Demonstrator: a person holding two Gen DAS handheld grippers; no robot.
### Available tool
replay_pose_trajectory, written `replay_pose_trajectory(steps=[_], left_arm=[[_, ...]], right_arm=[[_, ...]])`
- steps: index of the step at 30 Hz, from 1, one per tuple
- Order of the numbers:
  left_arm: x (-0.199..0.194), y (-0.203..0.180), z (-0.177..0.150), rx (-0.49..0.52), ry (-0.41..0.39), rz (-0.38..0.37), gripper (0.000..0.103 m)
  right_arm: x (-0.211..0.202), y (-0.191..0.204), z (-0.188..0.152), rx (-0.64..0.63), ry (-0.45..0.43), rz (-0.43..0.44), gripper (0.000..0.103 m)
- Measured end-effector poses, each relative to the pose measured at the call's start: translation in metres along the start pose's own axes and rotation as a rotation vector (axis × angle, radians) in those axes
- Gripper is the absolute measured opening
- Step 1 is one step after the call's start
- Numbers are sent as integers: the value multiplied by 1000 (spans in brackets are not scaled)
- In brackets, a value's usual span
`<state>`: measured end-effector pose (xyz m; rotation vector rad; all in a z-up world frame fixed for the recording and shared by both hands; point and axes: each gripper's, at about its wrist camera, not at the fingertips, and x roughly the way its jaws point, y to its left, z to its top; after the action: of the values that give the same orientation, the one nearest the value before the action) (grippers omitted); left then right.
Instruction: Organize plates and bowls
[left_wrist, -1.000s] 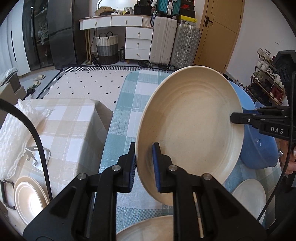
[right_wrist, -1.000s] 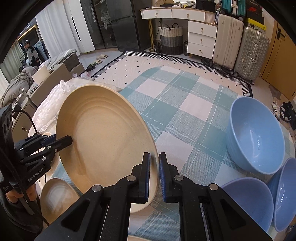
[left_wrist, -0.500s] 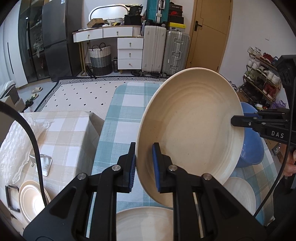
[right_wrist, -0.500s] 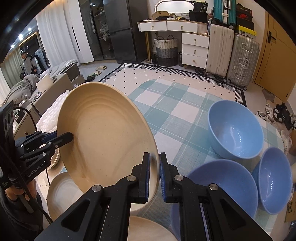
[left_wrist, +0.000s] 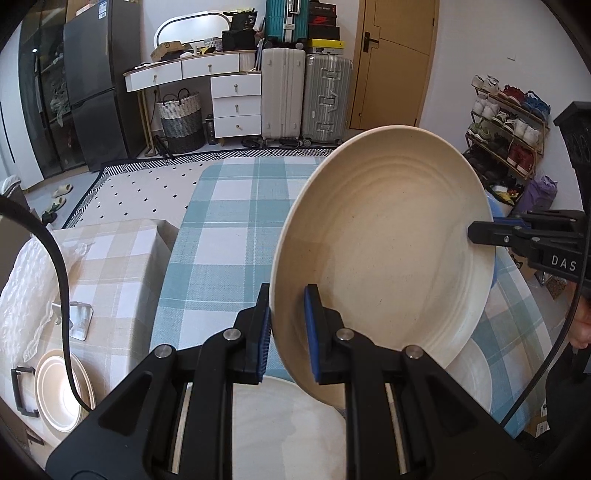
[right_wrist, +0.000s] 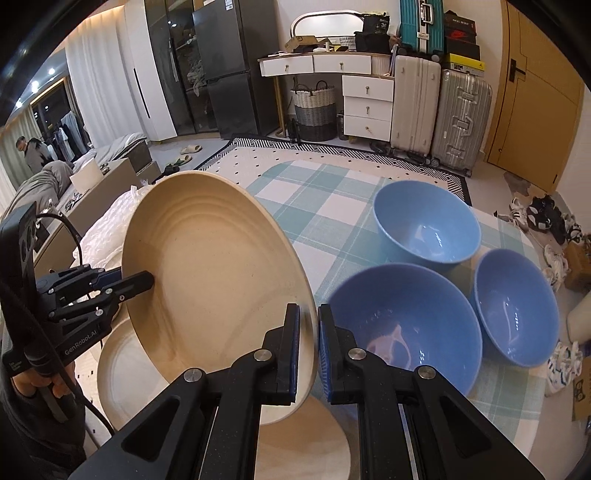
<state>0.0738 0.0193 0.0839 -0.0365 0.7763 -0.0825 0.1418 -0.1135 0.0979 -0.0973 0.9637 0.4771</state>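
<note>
A large cream plate is held tilted in the air above the blue checked table. My left gripper is shut on its near rim. My right gripper is shut on the opposite rim, and the plate shows there too. The right gripper's tip shows in the left wrist view, and the left gripper's tip shows in the right wrist view. Other cream plates lie on the table below. Three blue bowls stand at the right.
A lower table with a beige checked cloth stands to the left, with stacked plates in a rack at its near end. Suitcases, white drawers and a shoe rack line the far walls.
Both grippers have lifted the plate higher and drawn it back toward the near end of the table. More of the bowls and of the plates below has come into view.
</note>
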Motion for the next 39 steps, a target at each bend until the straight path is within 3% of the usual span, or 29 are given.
replay_pose_trajectory(steps=[14, 39], left_arm=[[-3, -39, -39, 69, 69, -11, 14], [39, -57, -86, 59, 227, -63, 14]], right_arm=[[-9, -10, -62, 89, 48, 16, 10], [11, -44, -123, 153, 190, 65, 10]])
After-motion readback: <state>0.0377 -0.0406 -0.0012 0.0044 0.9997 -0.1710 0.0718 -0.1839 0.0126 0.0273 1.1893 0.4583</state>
